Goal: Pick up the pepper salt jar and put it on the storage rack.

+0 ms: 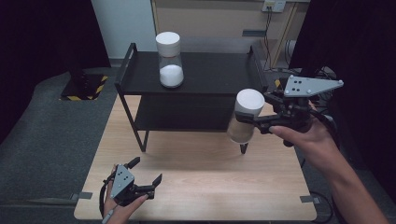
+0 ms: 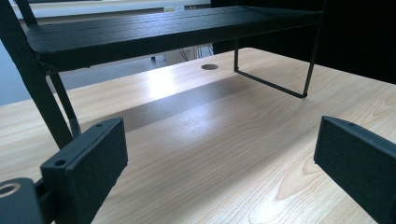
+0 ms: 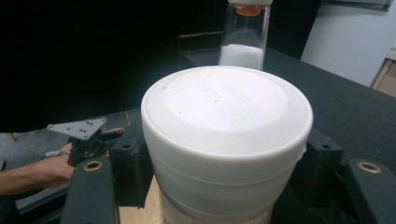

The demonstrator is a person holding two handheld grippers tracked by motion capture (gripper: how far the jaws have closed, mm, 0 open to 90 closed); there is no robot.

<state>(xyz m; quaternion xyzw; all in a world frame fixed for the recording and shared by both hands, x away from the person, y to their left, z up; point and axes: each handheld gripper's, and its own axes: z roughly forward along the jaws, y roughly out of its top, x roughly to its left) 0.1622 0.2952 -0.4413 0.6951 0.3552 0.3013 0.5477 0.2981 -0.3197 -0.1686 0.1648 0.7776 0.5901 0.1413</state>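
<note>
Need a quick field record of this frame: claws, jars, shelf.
right claw: shut on held jar, just below its white lid, lifted off the table
left claw: open, nothing between the jaws, low over the table's near left
second jar: upright on the black shelf, top level, white grains inside
held jar position: at the shelf's right end, in front of it

I'm seeing a dim room, dark at nine and three o'clock of the high view, with light falling from above onto the worktop [image 1: 201, 186]. The shelf [image 1: 196, 74] casts a soft shadow beneath. Glare streaks the wood in the left gripper view. The white lid [image 3: 226, 116] sits close, slightly soft; the held jar [image 1: 243, 126] blurs.
</note>
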